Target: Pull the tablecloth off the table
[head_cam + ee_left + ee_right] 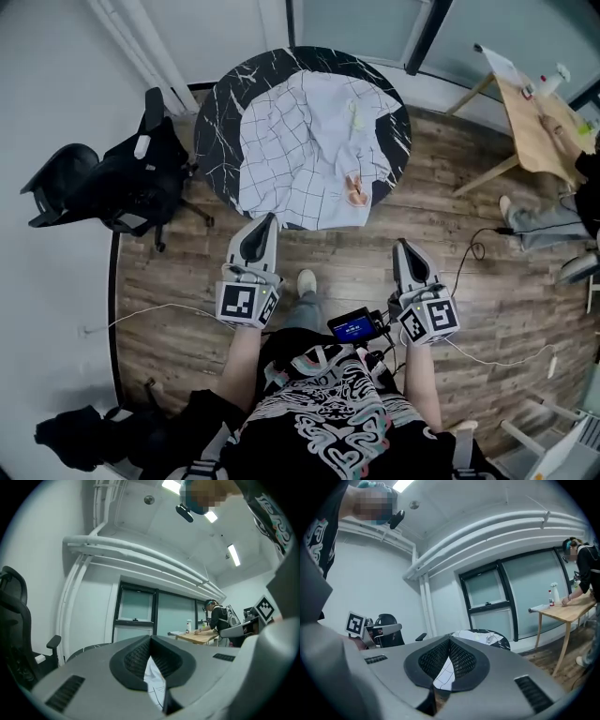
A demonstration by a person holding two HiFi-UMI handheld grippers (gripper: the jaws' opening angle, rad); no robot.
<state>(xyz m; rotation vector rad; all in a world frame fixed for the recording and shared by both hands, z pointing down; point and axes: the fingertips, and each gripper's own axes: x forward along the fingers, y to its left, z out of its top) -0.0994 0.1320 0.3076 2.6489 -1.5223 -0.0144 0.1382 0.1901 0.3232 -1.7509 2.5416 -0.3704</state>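
**Both grippers closed, short of the tablecloth**
The tablecloth (pixel 300 150) is found crumpled on the round table (pixel 214 131), straight ahead. Its near hem is approached closest by the left gripper (pixel 264 221); the right gripper (pixel 401 246) is held farther off.

The right gripper (pixel 450 641) has its grey jaws brought together, tips meeting. In the slot behind the tips a patch of the white, grid-lined tablecloth (pixel 443 674) shows; whether the pads nip it cannot be told. Beyond, slightly right, stands the round black marble table (pixel 502 642) with more of that cloth crumpled on top. At the left are the left gripper (pixel 398 626) and a black office chair (pixel 386 619). At the right a person (pixel 586 559) leans over a wooden table (pixel 567 613) bearing a white bottle (pixel 553 594). Dark-framed windows (pixel 487 597) fill the far wall.
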